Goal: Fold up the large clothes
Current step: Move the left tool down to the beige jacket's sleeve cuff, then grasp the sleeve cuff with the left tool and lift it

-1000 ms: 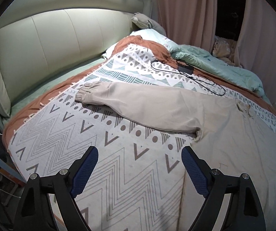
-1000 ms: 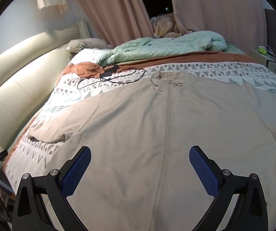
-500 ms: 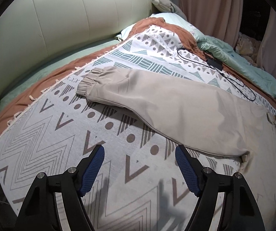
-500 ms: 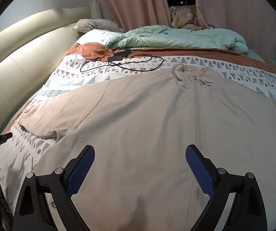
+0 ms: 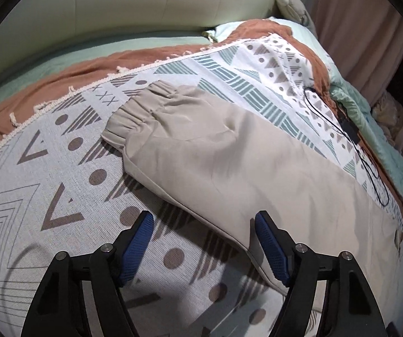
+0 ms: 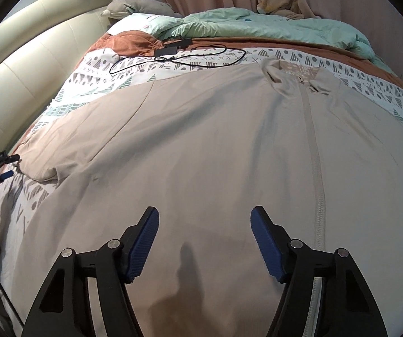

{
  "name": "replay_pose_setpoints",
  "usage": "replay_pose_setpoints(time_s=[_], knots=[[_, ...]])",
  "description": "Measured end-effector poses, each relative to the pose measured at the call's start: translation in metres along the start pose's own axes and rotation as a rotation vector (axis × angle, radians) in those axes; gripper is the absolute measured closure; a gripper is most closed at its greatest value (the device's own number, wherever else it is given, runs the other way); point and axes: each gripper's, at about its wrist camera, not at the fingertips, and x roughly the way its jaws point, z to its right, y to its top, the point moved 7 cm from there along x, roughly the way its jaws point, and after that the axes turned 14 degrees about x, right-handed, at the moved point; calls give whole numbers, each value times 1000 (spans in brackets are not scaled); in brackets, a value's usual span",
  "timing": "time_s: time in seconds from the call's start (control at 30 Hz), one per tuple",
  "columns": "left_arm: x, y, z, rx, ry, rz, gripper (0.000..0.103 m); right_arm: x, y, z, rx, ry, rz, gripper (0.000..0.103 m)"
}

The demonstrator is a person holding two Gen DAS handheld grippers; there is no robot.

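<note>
On the bed, left view first: the left gripper hangs over the patterned blanket at the sleeve edge, jaws closing on nothing, so it might pinch blanket along with sleeve. Right view: the right gripper is closing too, empty, over the jacket body; grabbing flat cloth could just bunch it.

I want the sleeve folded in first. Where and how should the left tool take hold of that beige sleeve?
Probably at the sleeve's near edge, where it lies flat on the patterned blanket, coming down from the front. That edge already sits by the left tool, whose closing jaws hold nothing. The gathered cuff lies further off.
</note>
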Motion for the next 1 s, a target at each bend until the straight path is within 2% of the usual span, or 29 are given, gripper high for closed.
replay_pose_setpoints(time_s=[0.07, 0.1, 0.13, 0.2, 0.23, 0.37, 0.43, 0.6, 0.7, 0.9, 1.0], knots=[[11, 4, -7, -49, -15, -17, 45, 1, 0, 1, 6, -1, -4, 40], [15, 6, -9, -63, -23, -18, 57, 0, 0, 0, 10, -1, -5, 41], [16, 8, -13, -70, -17, -15, 77, 0, 1, 0, 16, 0, -5, 42], [17, 14, -17, -94, -31, -9, 95, 0, 4, -4, 23, 11, -11, 47], [15, 17, -18, -104, -44, 3, 99, 0, 5, -7, 24, 19, -14, 51], [-11, 39, -3, -30, -41, 78, 101, -4, 12, -30, 27, 81, -12, 56], [-29, 52, 6, -8, -61, 117, 101, -3, 14, -43, 35, 117, -26, 64], [-80, 89, 38, 64, -113, 211, 101, 5, 19, -84, 25, 193, -52, 65], [-111, 109, 60, 97, -149, 253, 101, 16, 17, -112, 17, 238, -86, 67], [-165, 141, 108, 192, -167, 327, 101, 56, -4, -155, 36, 344, -208, 89], [-186, 150, 129, 229, -178, 351, 101, 71, -8, -167, 74, 389, -235, 89]])
